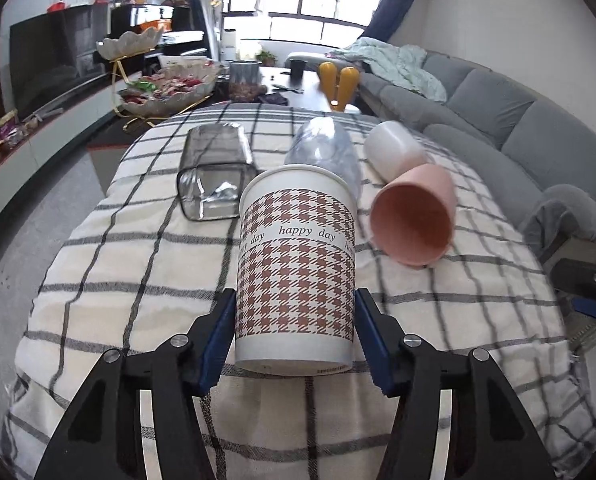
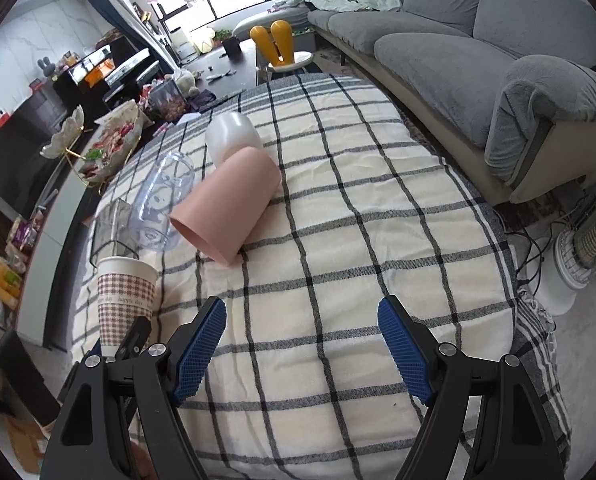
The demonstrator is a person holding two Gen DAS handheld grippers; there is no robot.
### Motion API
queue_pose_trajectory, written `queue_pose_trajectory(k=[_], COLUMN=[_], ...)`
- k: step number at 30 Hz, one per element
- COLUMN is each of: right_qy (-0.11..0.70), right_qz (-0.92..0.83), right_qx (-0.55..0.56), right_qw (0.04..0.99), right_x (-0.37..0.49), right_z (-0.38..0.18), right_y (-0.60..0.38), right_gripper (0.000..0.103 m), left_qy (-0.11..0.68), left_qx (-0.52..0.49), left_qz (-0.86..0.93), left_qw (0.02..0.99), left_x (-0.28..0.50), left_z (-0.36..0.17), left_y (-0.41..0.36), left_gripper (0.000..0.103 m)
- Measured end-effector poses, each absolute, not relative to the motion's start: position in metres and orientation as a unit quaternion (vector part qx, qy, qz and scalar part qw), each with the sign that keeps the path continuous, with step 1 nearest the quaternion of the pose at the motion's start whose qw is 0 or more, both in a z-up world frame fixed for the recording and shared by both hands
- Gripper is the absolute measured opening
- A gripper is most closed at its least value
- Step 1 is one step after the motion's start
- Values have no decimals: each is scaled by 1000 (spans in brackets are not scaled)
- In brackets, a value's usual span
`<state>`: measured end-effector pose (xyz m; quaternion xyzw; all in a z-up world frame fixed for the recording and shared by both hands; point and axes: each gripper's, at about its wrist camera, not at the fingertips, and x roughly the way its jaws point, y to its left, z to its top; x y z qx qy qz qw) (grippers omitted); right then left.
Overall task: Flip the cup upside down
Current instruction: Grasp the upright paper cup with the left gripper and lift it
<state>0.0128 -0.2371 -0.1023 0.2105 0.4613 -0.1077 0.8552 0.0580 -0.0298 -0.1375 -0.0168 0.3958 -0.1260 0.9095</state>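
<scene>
A paper cup point(image 1: 296, 268) with a brown houndstooth print and the words "happy day" stands on the checked cloth, its wider rim at the top as seen. My left gripper point(image 1: 296, 320) is shut on its lower part, blue pads against both sides. The same cup shows at the left in the right wrist view point(image 2: 126, 296). A pink cup point(image 1: 414, 216) lies on its side, open mouth toward the left camera; it also shows in the right wrist view point(image 2: 228, 208). My right gripper point(image 2: 302, 344) is open and empty above the cloth.
A white cup point(image 1: 394, 148), a clear round cup point(image 1: 326, 152) and a clear square glass point(image 1: 214, 172) lie on the checked cloth point(image 2: 338, 240) behind. A grey sofa point(image 2: 458, 48) runs along the right. A tiered snack tray point(image 1: 166, 84) stands at the back left.
</scene>
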Motion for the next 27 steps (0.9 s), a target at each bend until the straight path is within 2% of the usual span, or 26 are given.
queue_pose_trajectory(k=[4,12,15,20,27], right_qy=[455,480,493,503,515], right_qz=[-102,-93,-83,-75,-75], right_qx=[232,333,360,396,427], right_qw=[854,806,788,764,740], right_x=[12,19,28,42,58], right_z=[-94,-86,-83,-86,-101], right_y=[-240,-253,-253,-259,-272], right_gripper=[79,79,83,86,86], left_qy=[427,586,641,745,794], left_qx=[8,76,107,123,168], left_qz=[-139,-171,-174,-158,-139], left_qw=[893,789,740,636,568], left_x=[60,80,90,106,131], left_z=[-122,-92,-83,-96,-122], left_y=[-34,-49,-59,-68,-87], left_gripper=[57,57,57,57,57])
